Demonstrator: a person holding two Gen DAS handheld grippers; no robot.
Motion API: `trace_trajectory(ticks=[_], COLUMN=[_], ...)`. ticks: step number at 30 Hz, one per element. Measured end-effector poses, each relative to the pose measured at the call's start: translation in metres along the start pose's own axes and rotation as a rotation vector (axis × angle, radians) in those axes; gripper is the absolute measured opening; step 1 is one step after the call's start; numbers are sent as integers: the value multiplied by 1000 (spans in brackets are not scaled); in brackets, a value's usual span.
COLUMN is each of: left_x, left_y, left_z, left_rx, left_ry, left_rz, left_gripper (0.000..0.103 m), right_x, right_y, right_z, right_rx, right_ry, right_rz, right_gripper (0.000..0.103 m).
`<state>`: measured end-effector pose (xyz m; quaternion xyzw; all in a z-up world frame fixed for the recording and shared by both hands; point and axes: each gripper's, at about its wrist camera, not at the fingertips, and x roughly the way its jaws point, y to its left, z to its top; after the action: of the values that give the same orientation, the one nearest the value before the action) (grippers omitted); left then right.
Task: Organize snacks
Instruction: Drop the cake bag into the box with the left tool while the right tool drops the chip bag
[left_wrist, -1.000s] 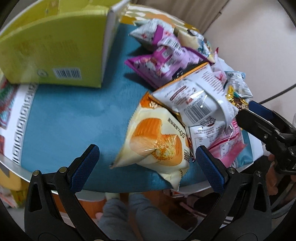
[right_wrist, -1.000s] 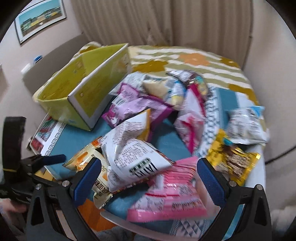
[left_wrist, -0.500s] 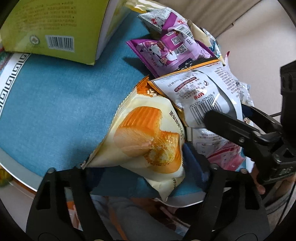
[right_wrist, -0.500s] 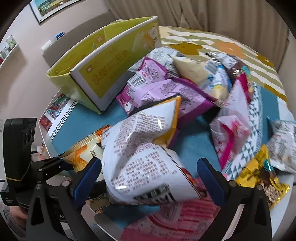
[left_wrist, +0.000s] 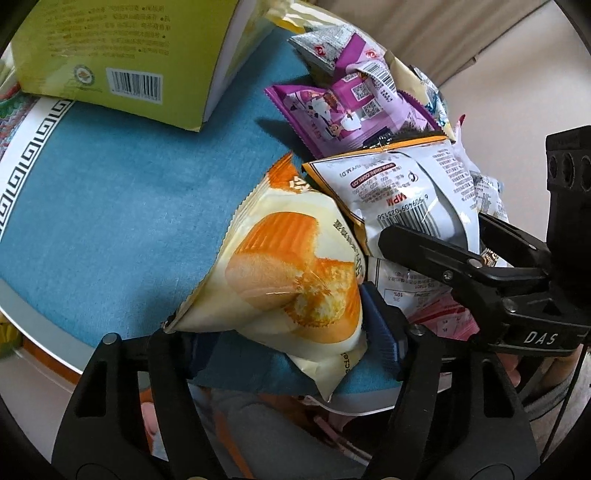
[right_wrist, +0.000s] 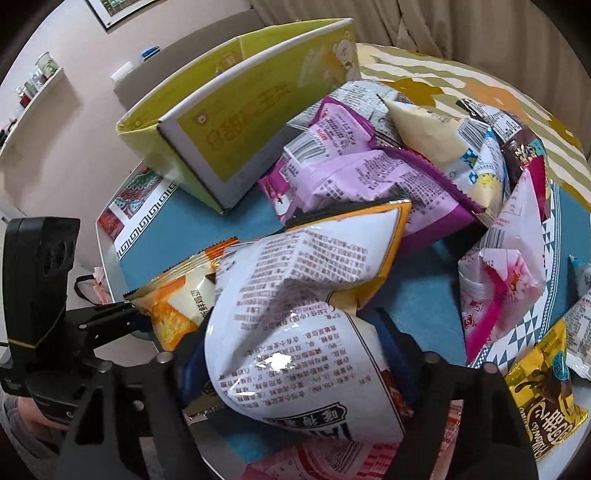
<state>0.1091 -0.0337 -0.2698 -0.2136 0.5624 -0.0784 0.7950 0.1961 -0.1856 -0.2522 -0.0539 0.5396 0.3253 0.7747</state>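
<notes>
My left gripper (left_wrist: 288, 343) is shut on the cream-and-orange cake packet (left_wrist: 291, 273) at the table's near edge; that packet also shows in the right wrist view (right_wrist: 177, 306). My right gripper (right_wrist: 295, 354) is shut on the white-and-orange snack bag (right_wrist: 306, 306), which lies beside the cake packet and also shows in the left wrist view (left_wrist: 399, 192). The right gripper itself (left_wrist: 417, 240) shows there too, clamped over that bag. A yellow-green cardboard box (right_wrist: 236, 122) stands open at the far left of the table, and it appears in the left wrist view (left_wrist: 122, 51).
A pile of snack packets covers the blue cloth (left_wrist: 110, 206): purple ones (right_wrist: 369, 177), a cream one (right_wrist: 443, 136), pink ones (right_wrist: 498, 280) and a yellow one (right_wrist: 543, 398) at the right edge. The round table's rim (left_wrist: 37, 321) is close below my grippers.
Both grippers have moved in onto the pile and closed: the left one on the cake packet, the right one on the white-and-orange bag. One second ago both were open.
</notes>
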Motion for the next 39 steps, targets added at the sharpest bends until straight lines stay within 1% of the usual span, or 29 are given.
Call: trace_trajectory(ticks=[5, 13, 16, 18, 22, 24, 27, 28, 31, 33, 36, 39], left_x=[-10, -43, -67, -81, -118, -136, -159, -157, -169, -174, -178, -175], left_y=[-2, 2, -1, -7, -10, -10, -6, -11, 0, 14, 33, 54], left_z=[6, 15, 22, 21, 34, 47, 71, 84, 120, 145, 186, 228], left_rx=[-1, -4, 1, 6, 17, 25, 35, 38, 49, 58, 76, 109], left_ry=[-8, -36, -73, -99, -167, -206, -263, -275, -309, -317, -318, -305], left_rz=[13, 34, 30, 28, 11, 10, 10, 10, 5, 5, -2, 9], left_gripper=[64, 62, 62, 62, 62, 62, 62, 62, 62, 62, 62, 62], right_x=[-7, -34, -48, -57, -83, -95, -105, -110, -117, -117, -113, -102], right_y=[3, 7, 14, 17, 23, 26, 33, 35, 39, 41, 48, 56], right_z=[-1, 9, 14, 17, 30, 40, 57, 66, 93, 114, 141, 173], right_rx=[-3, 6, -19, -28, -39, -40, -50, -54, -26, 10, 39, 63], right_ry=[-22, -92, -113, -128, -185, -223, -250, -252, -277, -293, -295, -292], right_rz=[8, 16, -4, -11, -35, -58, -84, -91, -99, -98, -110, -141], right_gripper=[68, 67, 67, 67, 67, 67, 67, 67, 67, 67, 67, 67])
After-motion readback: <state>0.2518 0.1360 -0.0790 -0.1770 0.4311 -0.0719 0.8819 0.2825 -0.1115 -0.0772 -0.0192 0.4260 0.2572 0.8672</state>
